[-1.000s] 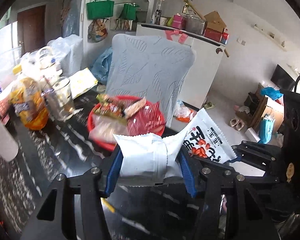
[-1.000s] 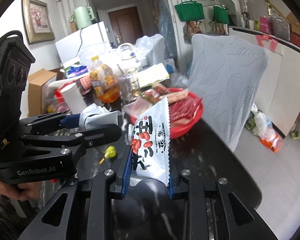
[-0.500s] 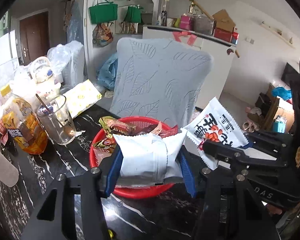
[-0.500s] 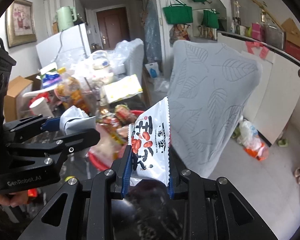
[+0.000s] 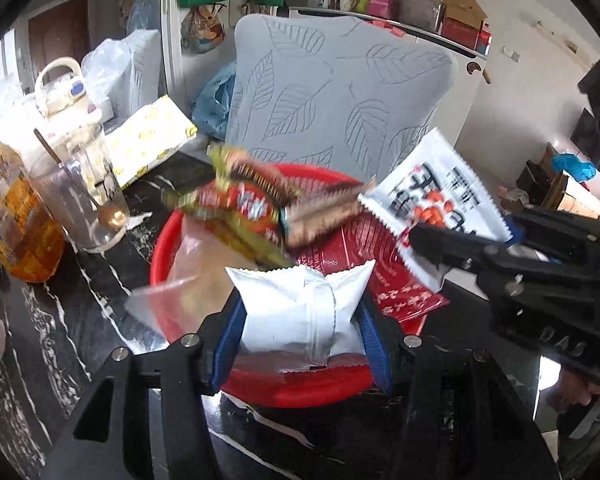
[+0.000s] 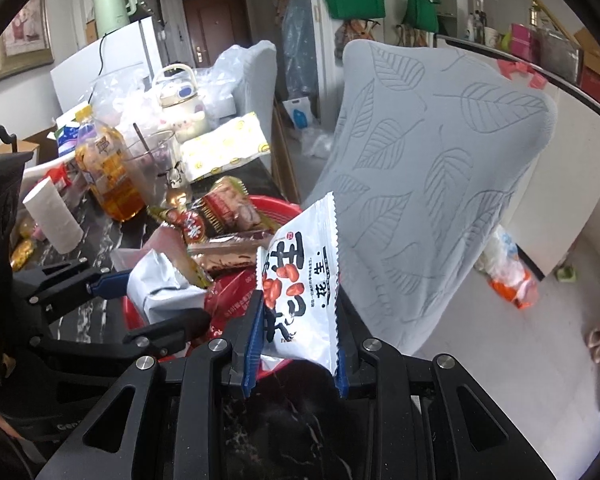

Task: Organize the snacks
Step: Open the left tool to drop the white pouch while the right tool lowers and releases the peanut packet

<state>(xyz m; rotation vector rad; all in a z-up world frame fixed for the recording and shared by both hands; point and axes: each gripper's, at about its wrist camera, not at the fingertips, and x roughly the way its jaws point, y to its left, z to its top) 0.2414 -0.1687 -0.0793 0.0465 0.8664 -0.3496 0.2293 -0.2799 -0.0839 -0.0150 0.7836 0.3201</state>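
My left gripper (image 5: 300,320) is shut on a silver snack bag (image 5: 300,312) and holds it over the near part of a red basket (image 5: 300,396). The basket holds several snack packets (image 5: 240,208). My right gripper (image 6: 296,328) is shut on a white peanut bag (image 6: 300,280) with red print, held upright over the basket's right rim (image 6: 276,204). The peanut bag also shows in the left wrist view (image 5: 436,192), and the silver bag in the right wrist view (image 6: 160,288).
The basket stands on a black marble table (image 5: 60,320). To its left are a glass with a spoon (image 5: 80,200), an orange drink bottle (image 5: 16,220) and a paper roll (image 6: 52,220). A grey leaf-pattern chair back (image 5: 340,100) rises behind the basket.
Both grippers have moved forward toward the red basket with their bags. The basket now lies directly under both of them.
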